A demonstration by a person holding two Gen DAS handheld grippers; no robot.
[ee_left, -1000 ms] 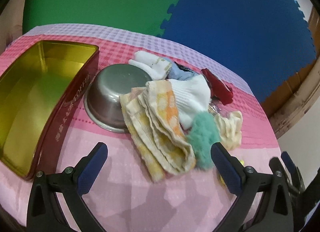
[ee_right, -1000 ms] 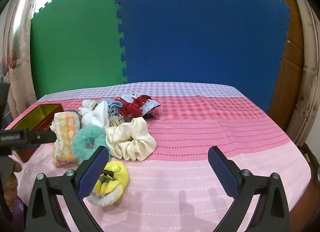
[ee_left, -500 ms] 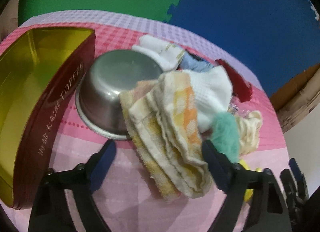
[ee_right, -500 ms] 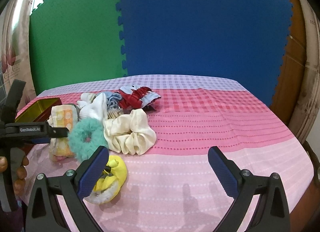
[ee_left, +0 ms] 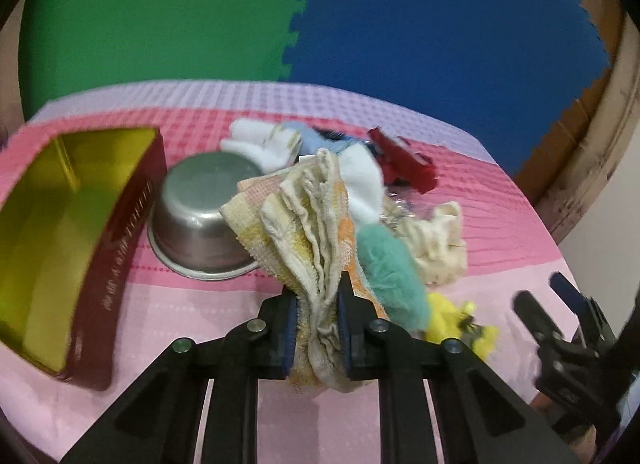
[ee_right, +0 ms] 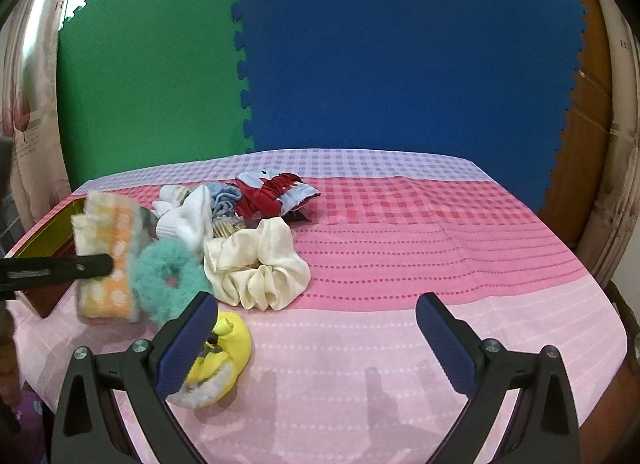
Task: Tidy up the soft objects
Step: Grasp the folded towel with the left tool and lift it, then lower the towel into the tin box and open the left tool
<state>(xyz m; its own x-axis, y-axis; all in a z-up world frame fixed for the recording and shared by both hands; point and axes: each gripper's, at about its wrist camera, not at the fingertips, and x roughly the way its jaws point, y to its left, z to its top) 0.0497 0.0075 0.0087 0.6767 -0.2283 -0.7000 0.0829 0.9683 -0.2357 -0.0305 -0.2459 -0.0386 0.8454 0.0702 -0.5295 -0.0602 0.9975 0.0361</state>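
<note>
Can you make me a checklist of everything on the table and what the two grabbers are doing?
Surface: pink checked tablecloth over the table.
Job's things: folded yellow-orange towel pinched and lifted; teal fluffy scrunchie, cream satin scrunchie, red scrunchie, white socks, blue scrunchie and yellow fuzzy item in a loose pile.
Containers: open red tin, gold inside, nothing in it; steel bowl upside down beside it.
Left hand-held gripper: just closed, shut on the towel.
Right hand-held gripper: open, holding nothing.
Cables: nothing seen.
Surroundings: green foam mat and blue foam mat behind the table.
</note>
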